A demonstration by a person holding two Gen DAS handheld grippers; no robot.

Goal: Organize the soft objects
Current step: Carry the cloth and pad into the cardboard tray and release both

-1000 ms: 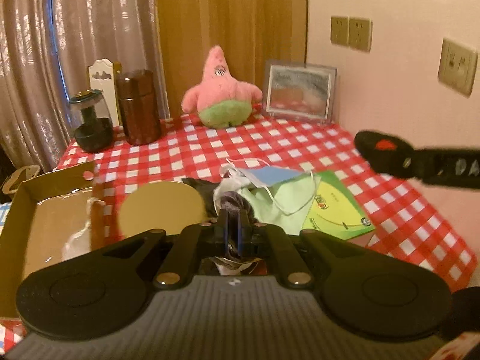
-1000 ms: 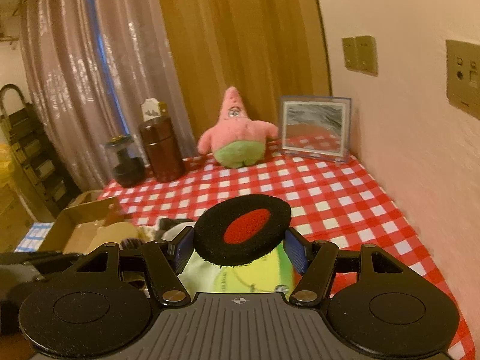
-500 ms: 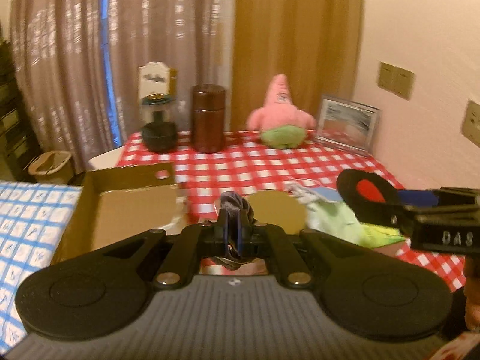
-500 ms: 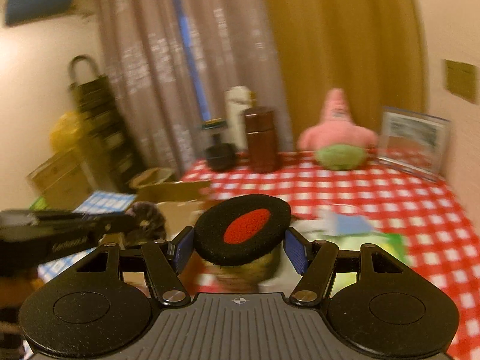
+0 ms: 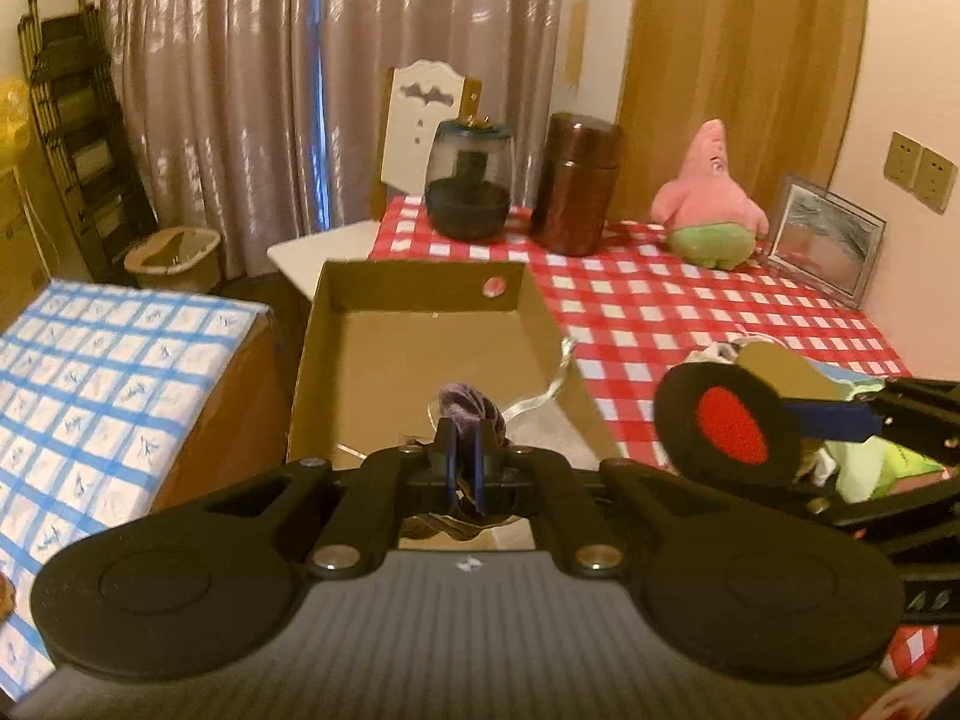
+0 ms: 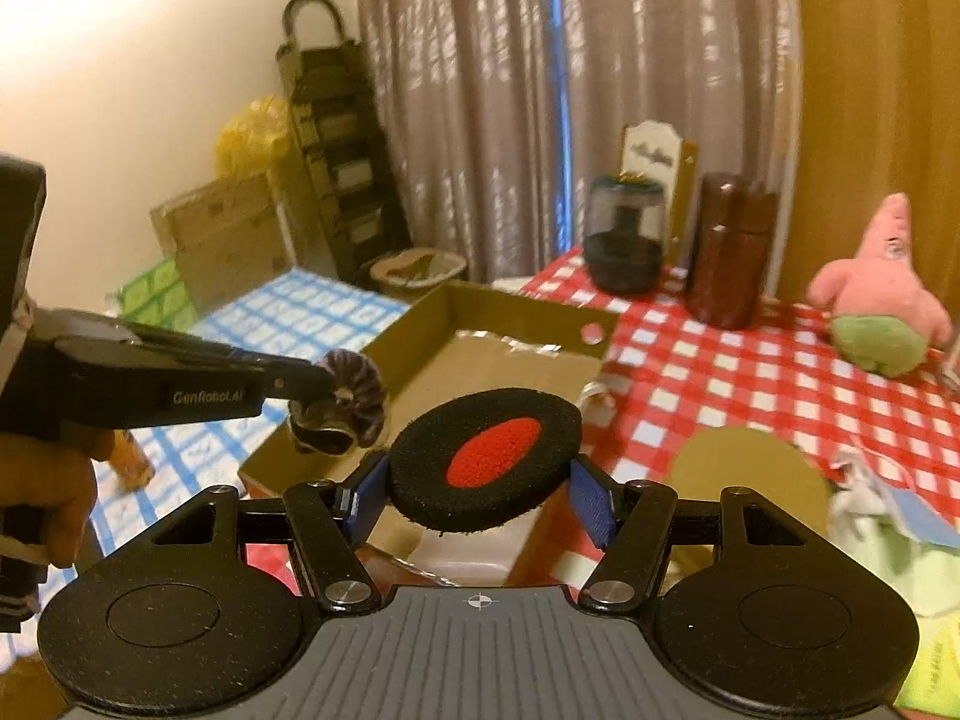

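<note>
Grippers both loaded. Left gripper [image 5: 462, 462] clamped tight on purple scrunchie [image 6: 339, 399], held above near end of cardboard box [image 5: 420, 294]. Right gripper [image 6: 483, 495] pinched black foam pad with red centre [image 6: 486, 459] edge to edge, jaws well apart, at 3 o'clock of scrunchie in right wrist view. Mask and cloth pile [image 5: 864, 456] lay on checked table [image 5: 690, 312], 3 o'clock of box. Risks, as judged: scrunchie released near box wall could snag on rim; light foam pad, gripped by edges, could pop out; grippers close together, could collide.
</note>
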